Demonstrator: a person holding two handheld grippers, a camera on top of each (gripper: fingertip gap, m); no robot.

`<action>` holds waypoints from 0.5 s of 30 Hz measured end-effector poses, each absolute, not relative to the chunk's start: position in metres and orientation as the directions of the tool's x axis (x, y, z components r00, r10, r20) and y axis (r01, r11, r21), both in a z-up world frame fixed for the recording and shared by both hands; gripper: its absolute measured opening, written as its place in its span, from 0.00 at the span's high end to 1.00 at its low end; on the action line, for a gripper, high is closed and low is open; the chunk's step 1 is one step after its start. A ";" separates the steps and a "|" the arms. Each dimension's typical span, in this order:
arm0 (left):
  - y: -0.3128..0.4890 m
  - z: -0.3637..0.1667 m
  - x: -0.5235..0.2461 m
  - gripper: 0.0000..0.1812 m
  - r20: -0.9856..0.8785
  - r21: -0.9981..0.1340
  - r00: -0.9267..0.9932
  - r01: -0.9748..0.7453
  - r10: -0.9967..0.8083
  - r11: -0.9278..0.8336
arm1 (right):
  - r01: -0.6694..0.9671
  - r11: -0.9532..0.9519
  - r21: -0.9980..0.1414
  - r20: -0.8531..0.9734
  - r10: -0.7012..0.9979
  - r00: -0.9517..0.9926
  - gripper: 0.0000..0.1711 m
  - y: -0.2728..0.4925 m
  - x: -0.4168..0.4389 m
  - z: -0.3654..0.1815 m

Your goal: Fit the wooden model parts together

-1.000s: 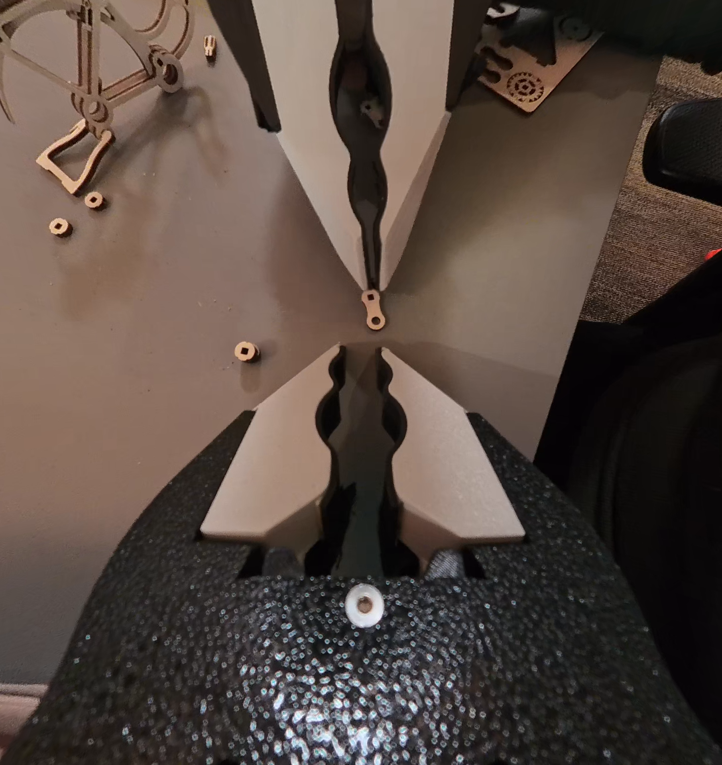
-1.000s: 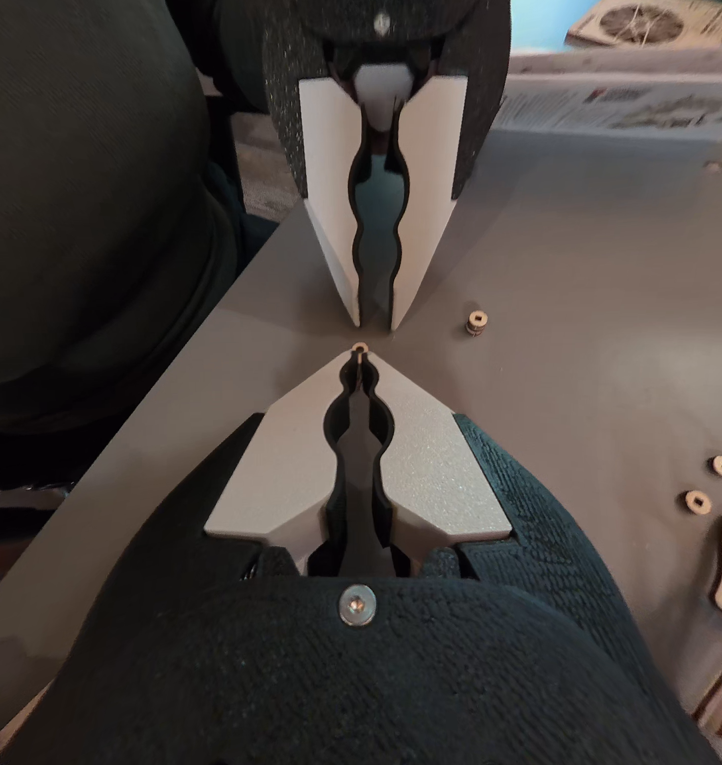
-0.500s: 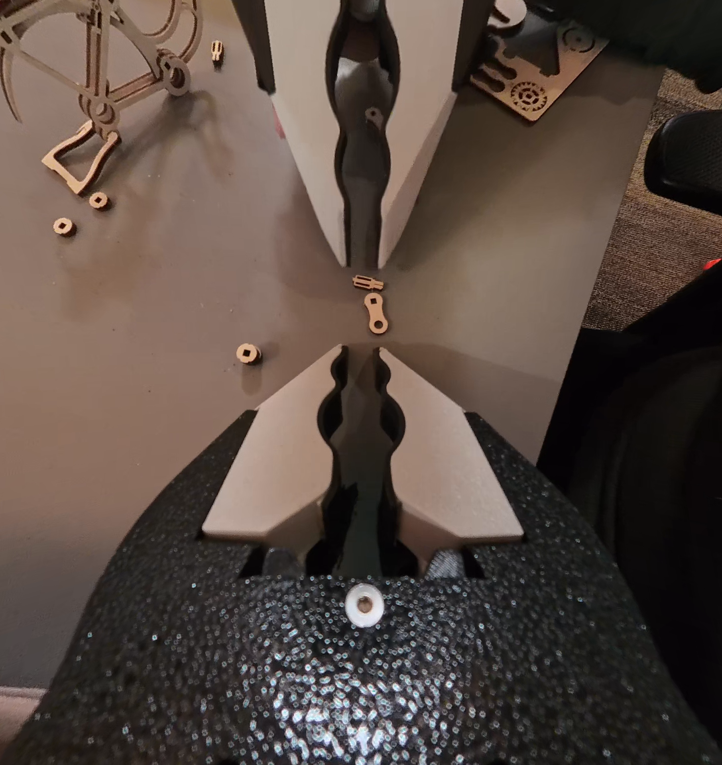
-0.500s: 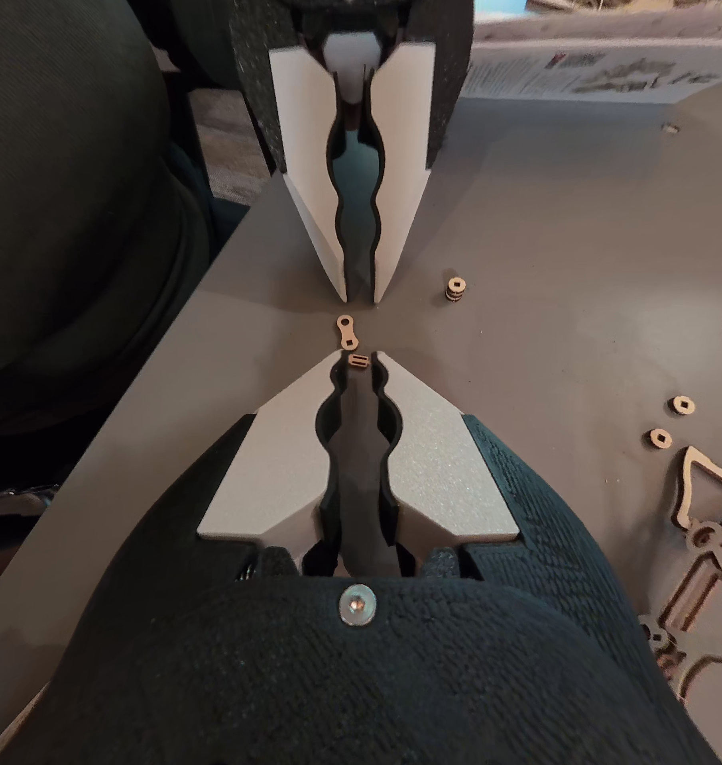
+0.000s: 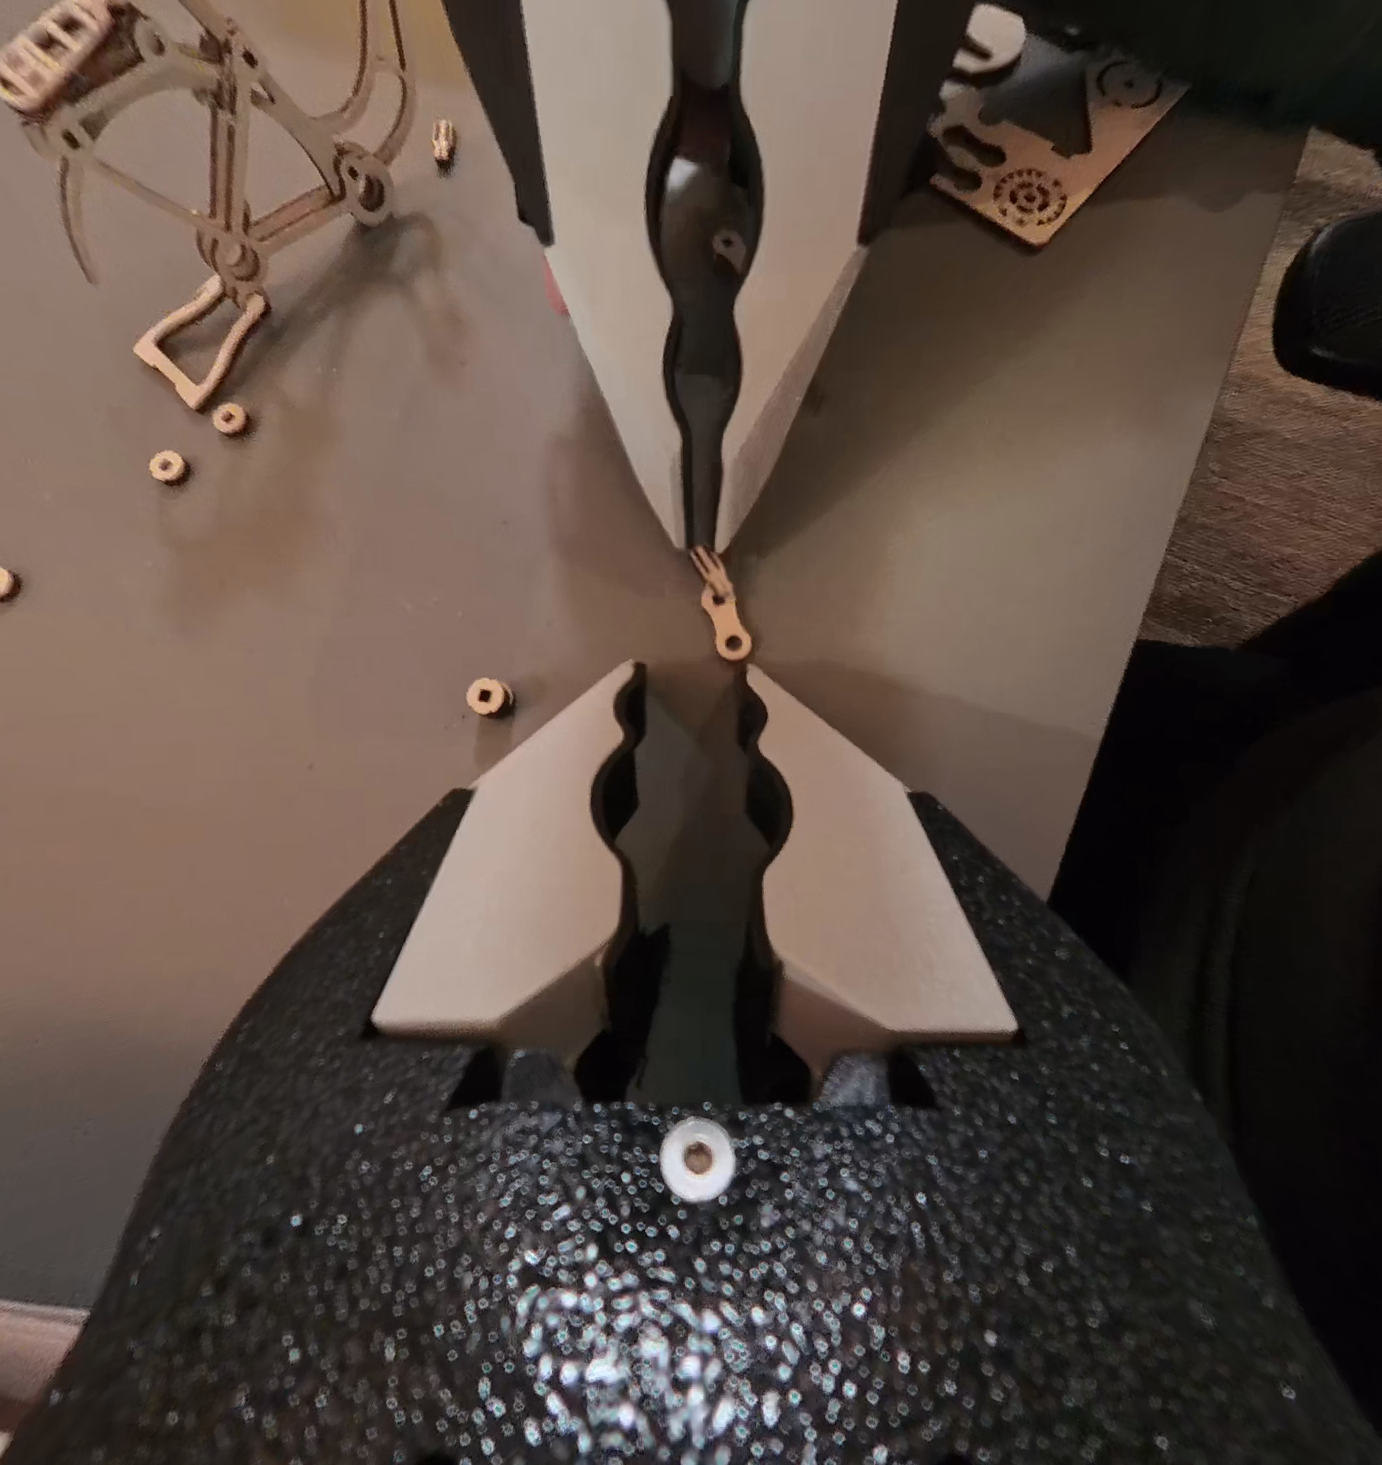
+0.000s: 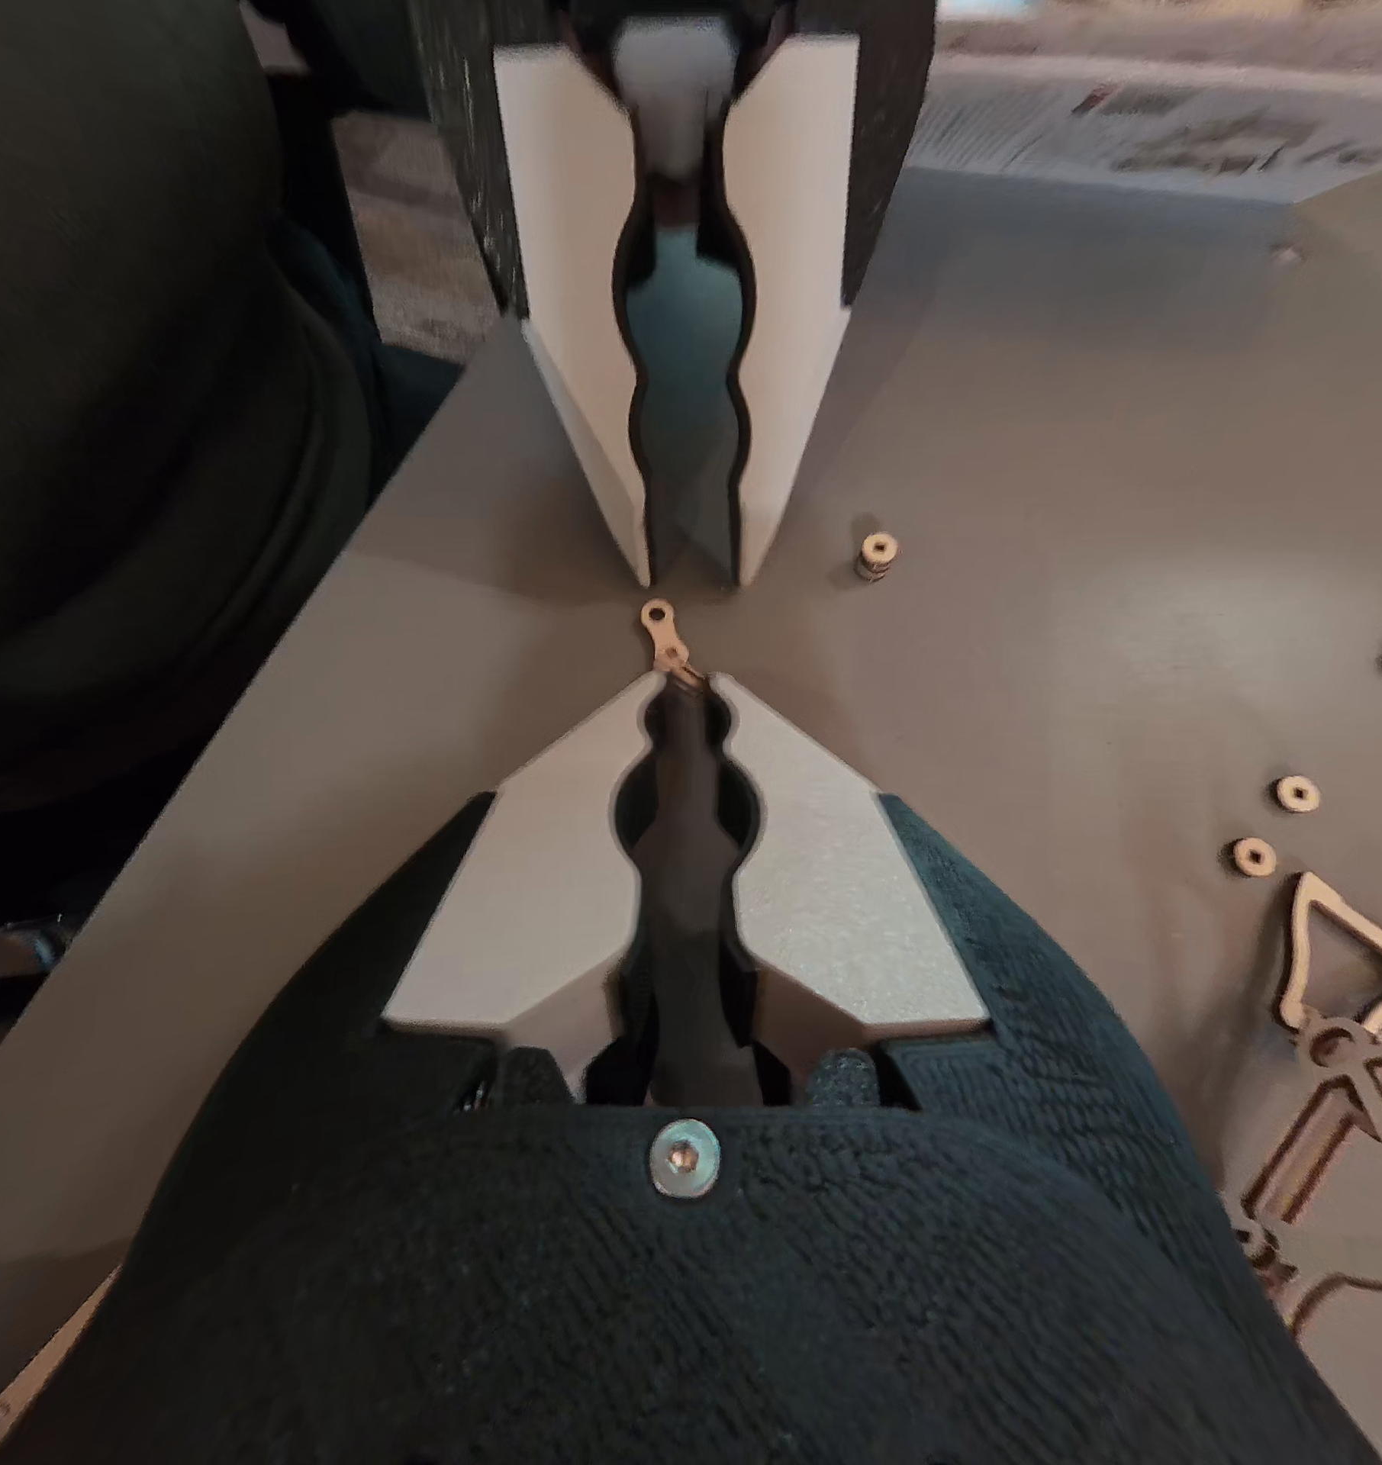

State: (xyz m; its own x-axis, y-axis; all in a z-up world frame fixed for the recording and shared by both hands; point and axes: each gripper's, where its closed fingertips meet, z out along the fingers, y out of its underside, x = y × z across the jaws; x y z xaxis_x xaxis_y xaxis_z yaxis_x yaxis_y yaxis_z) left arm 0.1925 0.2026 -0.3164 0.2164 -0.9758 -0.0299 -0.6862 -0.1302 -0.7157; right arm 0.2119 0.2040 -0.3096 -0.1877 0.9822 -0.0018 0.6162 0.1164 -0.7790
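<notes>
Judging by the half-built pale wooden frame model (image 5: 220, 198) and the loose washers, plenty's left. The right gripper (image 6: 683, 682) is pinched on a tiny ridged wooden pin (image 5: 705, 561) at the small flat two-holed wooden link (image 5: 725, 618) lying on the grey table (image 5: 315, 594). The left gripper (image 5: 691, 674) sits spread, empty, just beside it.

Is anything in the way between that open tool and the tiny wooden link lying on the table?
Nothing visible. The left tool is open, and the wooden link lies just ahead of its tips on bare table. At the link's far end, the right tool pinches a small pin.
</notes>
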 end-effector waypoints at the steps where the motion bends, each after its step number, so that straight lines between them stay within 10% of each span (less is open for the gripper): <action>1: 0.205 -0.313 0.195 0.88 -0.047 -0.734 0.223 -0.668 -0.974 -0.118 | 0.595 0.113 -0.795 0.003 0.983 -0.182 0.99 0.205 0.211 -0.305; 15: 0.215 -0.280 0.212 0.90 -0.177 -0.878 0.276 -0.478 -0.945 0.024 | 0.454 0.130 -0.881 0.093 0.990 -0.105 0.99 0.216 0.204 -0.273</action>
State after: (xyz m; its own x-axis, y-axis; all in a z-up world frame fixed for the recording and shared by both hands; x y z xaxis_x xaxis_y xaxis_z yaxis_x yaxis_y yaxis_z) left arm 0.2116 0.2150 -0.2796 0.2765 -0.9446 -0.1767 -0.4784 0.0242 -0.8778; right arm 0.2041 0.2164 -0.2731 -0.1046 0.9902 0.0926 0.4539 0.1304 -0.8815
